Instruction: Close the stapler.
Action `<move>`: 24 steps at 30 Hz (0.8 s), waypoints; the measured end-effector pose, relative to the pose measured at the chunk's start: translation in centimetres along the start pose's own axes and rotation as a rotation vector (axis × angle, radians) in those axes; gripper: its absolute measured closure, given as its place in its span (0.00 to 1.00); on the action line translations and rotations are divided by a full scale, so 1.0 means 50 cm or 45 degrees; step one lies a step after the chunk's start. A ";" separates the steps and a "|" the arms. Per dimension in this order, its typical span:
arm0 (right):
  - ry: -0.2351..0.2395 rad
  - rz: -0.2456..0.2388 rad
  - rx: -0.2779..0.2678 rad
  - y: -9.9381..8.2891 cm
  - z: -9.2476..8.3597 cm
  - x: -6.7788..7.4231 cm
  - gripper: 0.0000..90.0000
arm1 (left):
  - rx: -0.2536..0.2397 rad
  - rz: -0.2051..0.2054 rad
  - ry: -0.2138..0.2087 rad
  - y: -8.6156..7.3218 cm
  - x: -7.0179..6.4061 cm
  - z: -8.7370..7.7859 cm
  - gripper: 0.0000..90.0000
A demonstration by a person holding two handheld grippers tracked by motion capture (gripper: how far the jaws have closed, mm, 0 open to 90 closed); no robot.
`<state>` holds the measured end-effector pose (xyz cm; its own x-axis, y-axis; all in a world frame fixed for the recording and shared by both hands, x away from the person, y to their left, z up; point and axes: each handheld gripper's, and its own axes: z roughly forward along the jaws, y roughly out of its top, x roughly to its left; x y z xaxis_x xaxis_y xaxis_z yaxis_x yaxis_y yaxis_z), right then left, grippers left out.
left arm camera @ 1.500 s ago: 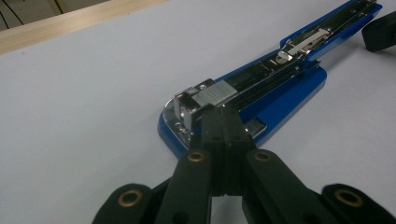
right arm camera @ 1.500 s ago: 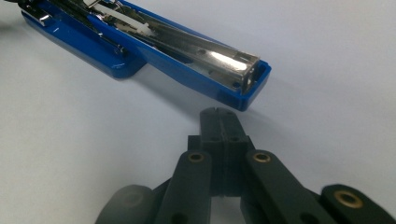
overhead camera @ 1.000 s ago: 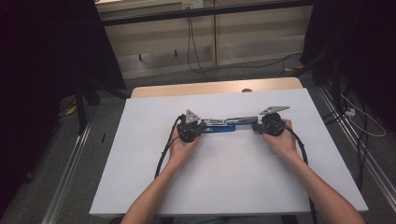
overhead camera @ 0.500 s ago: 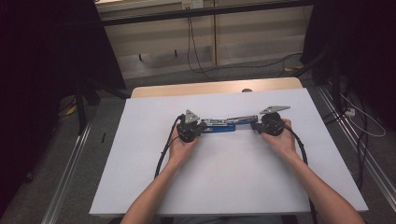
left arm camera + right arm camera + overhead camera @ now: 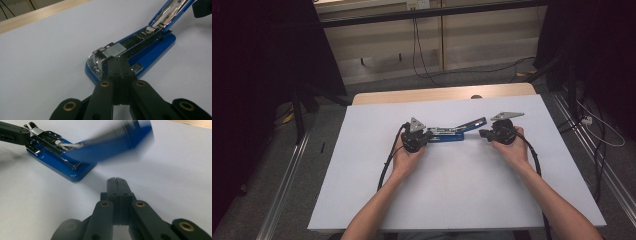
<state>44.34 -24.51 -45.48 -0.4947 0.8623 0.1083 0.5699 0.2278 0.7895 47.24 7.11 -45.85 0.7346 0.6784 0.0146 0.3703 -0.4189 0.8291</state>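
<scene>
On white table (image 5: 362,150): 1 blue stapler (image 5: 447,135), lid up, btwn 2 claws, left (image 5: 117,61) & right (image 5: 116,181), both pressed together, empty.

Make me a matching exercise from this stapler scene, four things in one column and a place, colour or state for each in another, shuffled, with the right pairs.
Things:
1. stapler base
2. stapler lid
3. left gripper
4. right gripper

Descriptions:
A. swung up and open
B. shut, tips at the stapler's front end
C. blue, flat on the white table
D. shut, holding nothing, beside the stapler's hinge end

Pairs: 1-C, 2-A, 3-B, 4-D
</scene>
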 end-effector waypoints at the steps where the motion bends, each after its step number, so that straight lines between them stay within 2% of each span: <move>1: -0.001 -0.001 -0.006 0.000 0.000 0.000 1.00 | 0.002 0.001 0.000 0.000 0.001 0.000 1.00; 12: 0.022 -0.008 -0.041 0.001 -0.002 0.004 1.00 | -0.009 -0.006 0.001 -0.001 -0.001 0.001 1.00; 16: 0.028 -0.012 -0.047 0.001 -0.001 0.005 1.00 | 0.006 0.005 0.012 0.000 -0.002 -0.003 1.00; 18: 0.032 -0.012 -0.053 0.000 -0.002 0.005 1.00 | 0.014 0.003 -0.013 0.000 -0.001 -0.005 0.98; 19: 0.034 -0.015 -0.053 0.000 -0.003 0.005 1.00 | 0.024 0.019 -0.011 0.001 0.000 -0.008 0.97; 21: 0.024 -0.019 -0.058 0.001 -0.004 0.005 0.96 | 0.027 0.007 -0.016 0.000 0.003 -0.011 0.96; 24: 0.021 -0.015 -0.067 0.001 -0.007 0.004 0.95 | 0.033 0.022 -0.015 -0.003 0.004 -0.016 0.95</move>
<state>44.04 -24.50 -45.23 -0.5120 0.8521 0.1087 0.5293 0.2132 0.8212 46.89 7.80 -45.55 0.7475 0.6639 0.0221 0.3721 -0.4461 0.8140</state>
